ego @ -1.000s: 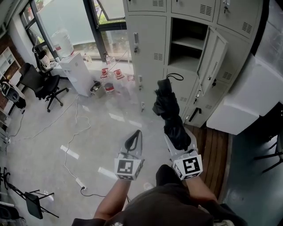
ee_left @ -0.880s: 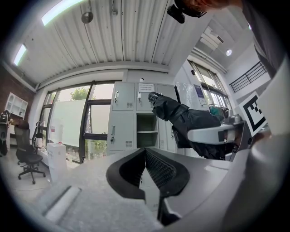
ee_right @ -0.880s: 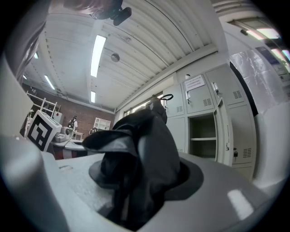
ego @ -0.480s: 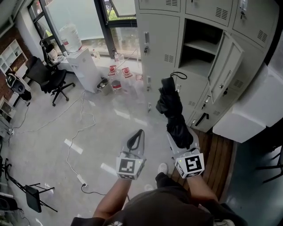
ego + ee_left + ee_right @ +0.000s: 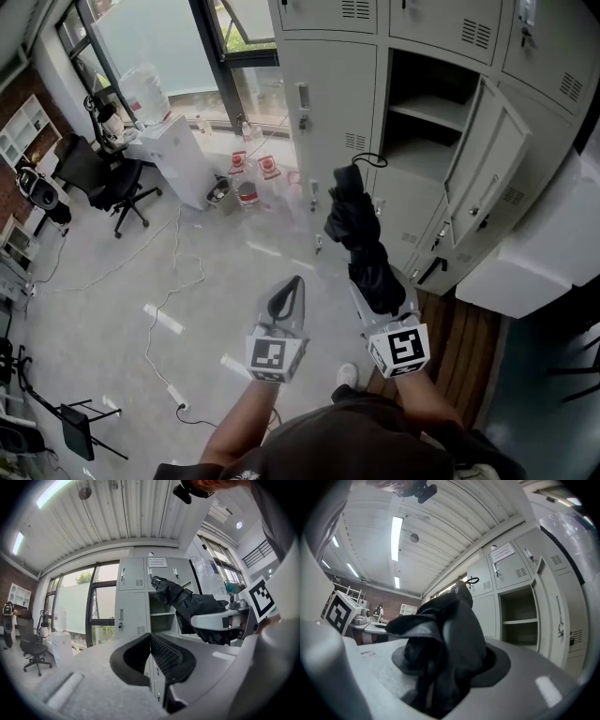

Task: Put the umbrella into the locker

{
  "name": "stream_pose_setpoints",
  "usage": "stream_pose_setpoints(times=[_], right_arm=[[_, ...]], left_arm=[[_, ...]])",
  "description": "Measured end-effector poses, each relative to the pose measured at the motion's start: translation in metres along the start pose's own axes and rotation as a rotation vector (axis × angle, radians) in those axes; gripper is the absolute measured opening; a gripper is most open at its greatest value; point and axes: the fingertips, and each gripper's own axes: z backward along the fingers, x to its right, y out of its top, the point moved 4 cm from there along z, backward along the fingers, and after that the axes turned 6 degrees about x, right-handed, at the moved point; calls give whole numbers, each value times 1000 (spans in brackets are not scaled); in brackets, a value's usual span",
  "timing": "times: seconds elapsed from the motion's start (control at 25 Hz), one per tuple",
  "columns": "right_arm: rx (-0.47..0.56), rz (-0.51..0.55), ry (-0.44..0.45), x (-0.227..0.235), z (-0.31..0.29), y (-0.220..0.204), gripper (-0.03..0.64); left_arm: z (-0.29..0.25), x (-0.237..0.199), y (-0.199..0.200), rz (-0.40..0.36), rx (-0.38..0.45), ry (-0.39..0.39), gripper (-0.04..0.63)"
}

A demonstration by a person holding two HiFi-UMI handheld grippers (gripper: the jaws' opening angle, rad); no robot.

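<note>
While right claw [image 5: 379,284] clamps umbrella [image 5: 354,223], locker [image 5: 427,141] open

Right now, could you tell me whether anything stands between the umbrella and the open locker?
Nothing visible does. The umbrella, clamped in the right gripper, points at the open locker; its door is swung aside to the right.

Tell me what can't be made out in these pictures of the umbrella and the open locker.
- Umbrella lower end: in the head view and right gripper view, buried under its own black fabric in the right gripper.
- Open locker floor: in the right gripper view, cut off by that gripper's body.
- Notice on the lockers: in the left gripper view, print too small to read.
</note>
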Motion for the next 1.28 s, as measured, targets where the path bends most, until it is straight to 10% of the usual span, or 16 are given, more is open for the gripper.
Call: stream_pose_setpoints(times=[0.76, 1.28], right_arm=[[-41, -57, -51, 86, -26, -21, 241], [-72, -15, -189, 120, -66, -38, 242]], left_arm=[[-93, 13, -11, 35, -53, -17, 6], [-177, 5, -26, 57, -9, -217, 6]])
